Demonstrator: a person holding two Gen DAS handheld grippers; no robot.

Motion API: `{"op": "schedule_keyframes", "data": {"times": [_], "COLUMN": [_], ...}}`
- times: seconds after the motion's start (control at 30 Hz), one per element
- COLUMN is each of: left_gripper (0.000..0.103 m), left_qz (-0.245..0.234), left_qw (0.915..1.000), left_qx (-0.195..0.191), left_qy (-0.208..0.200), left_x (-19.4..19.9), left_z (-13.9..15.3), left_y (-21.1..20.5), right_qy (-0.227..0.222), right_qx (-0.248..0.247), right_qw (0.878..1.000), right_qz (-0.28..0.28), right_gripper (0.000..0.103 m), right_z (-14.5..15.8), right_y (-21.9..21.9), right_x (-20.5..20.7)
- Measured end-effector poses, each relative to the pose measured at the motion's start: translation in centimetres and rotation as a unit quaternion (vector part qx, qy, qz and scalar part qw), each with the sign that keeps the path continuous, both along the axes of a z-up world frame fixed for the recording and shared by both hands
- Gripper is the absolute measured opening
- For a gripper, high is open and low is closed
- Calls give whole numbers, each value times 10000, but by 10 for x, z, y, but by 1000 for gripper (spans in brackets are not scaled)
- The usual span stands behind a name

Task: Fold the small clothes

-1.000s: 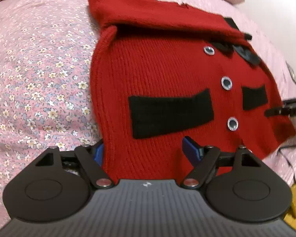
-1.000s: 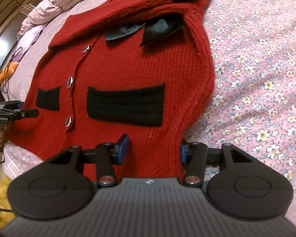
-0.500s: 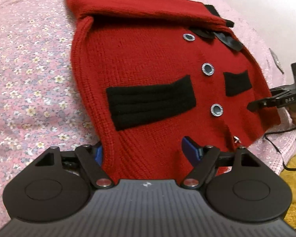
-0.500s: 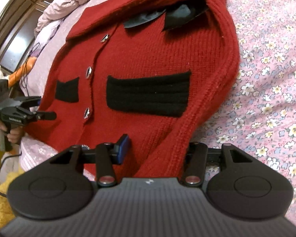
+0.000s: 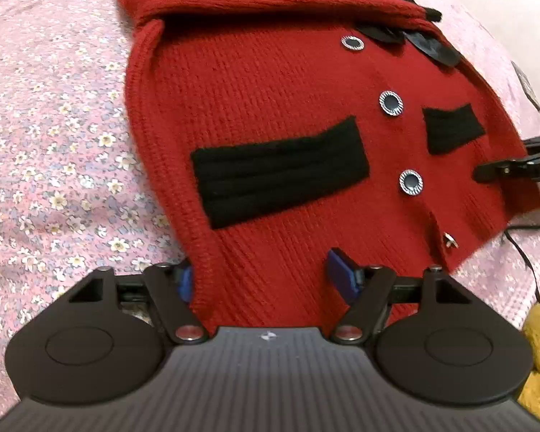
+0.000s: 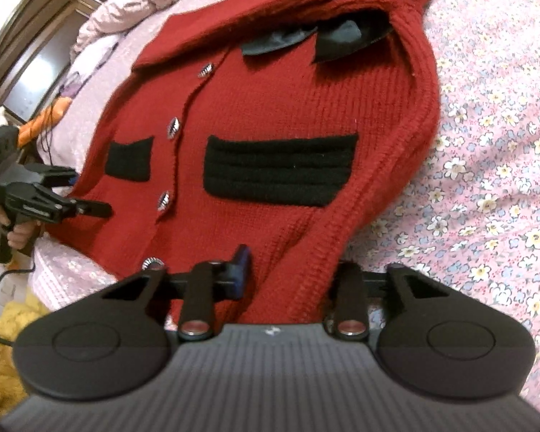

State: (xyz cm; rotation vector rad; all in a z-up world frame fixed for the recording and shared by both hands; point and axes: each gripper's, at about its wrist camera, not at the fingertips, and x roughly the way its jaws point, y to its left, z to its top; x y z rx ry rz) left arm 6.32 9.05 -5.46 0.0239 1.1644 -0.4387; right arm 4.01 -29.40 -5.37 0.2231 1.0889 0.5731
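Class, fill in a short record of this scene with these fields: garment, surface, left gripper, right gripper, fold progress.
garment: red knitted cardigan with black pocket bands, silver-rimmed buttons
surface: pink floral bedspread
left gripper: left gripper at the hem, jaws closing with the hem between them, not yet pinching it
right gripper: right gripper at the hem's other end, jaws closing with bunched knit between them; whether it is pinched cannot be told
fold progress: sleeves laid across the top; body not yet folded
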Motion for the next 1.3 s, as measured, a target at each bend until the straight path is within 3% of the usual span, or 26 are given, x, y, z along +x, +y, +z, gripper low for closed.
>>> {"op": "schedule_keyframes", "data": {"times": [0.07, 0.13, 0.27, 0.43, 0.57, 0.73, 0.93, 1.1, 1.3], "left_gripper": [39, 31, 31, 31, 25, 21, 20, 14, 13], "left_qz": [132, 319, 407, 457, 463, 702, 1087, 1370, 1402], "left_qw": [9999, 9992, 9985, 9979, 9948, 9801, 9484, 9318, 9314], "left_qx": [60, -217, -339, -354, -874, -1857, -2944, -3277, -3297], "left_qy": [-44, 43, 170, 298, 222, 13, -451, -742, -645], "left_x": [1, 2, 5, 12, 8, 11, 31, 51, 79], "left_z": [3, 7, 4, 6, 22, 52, 84, 99, 90], "left_y": [5, 16, 24, 22, 30, 47, 65, 68, 56], "right_qy": [-110, -210, -474, -601, -756, -1048, -1426, -1666, -1830], "right_qx": [92, 351, 857, 1050, 1216, 1556, 1793, 2064, 2017], "right_qw": [9999, 9991, 9950, 9924, 9893, 9815, 9718, 9605, 9573], "right_qz": [-34, -94, -194, -239, -269, -385, -555, -836, -970], "right_gripper": [23, 20, 18, 18, 18, 18, 18, 14, 13], "right_z": [5, 13, 30, 38, 46, 61, 79, 91, 98], "right_y": [-3, -8, -16, -13, -14, -19, -21, -31, -34], "right_x": [0, -1, 0, 7, 8, 14, 30, 46, 71]}}
